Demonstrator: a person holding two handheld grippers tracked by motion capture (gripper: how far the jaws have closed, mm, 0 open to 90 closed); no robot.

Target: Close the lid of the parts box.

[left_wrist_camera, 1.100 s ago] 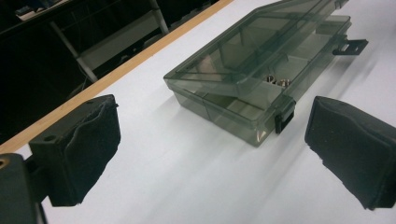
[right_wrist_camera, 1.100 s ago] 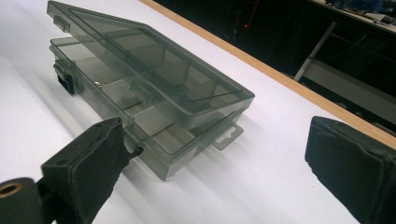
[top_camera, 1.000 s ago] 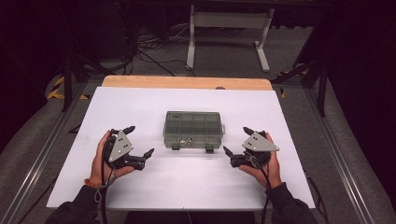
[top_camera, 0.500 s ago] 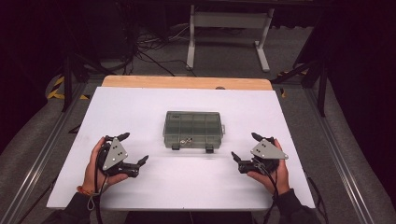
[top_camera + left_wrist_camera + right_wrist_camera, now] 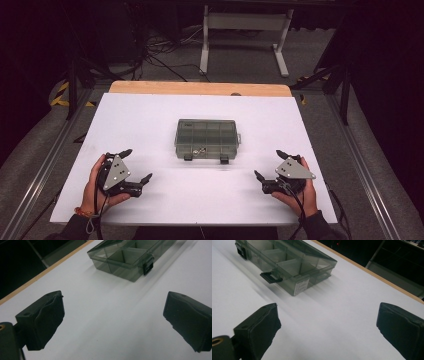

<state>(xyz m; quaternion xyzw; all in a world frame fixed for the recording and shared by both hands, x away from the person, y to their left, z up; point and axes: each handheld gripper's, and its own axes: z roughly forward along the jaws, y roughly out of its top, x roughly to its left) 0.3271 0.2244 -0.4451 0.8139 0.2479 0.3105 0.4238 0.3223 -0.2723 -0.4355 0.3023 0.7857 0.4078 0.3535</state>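
A smoky translucent compartment box lies closed in the middle of the white table, with two black latches on its near side. My left gripper rests at the near left, held in a hand, jaws open and empty, pointing right toward the box. My right gripper mirrors it at the near right, open and empty. In the left gripper view the box lies ahead of the open gripper. In the right gripper view the box sits ahead to the left of the open gripper, one latch sticking outward.
A wooden strip runs along the table's far edge. Beyond it stand a white metal stand and floor cables. Metal rails flank the table.
Both hands have drawn back toward the near edge and slightly outward, away from the box. The jaws stay open and the box has not moved.
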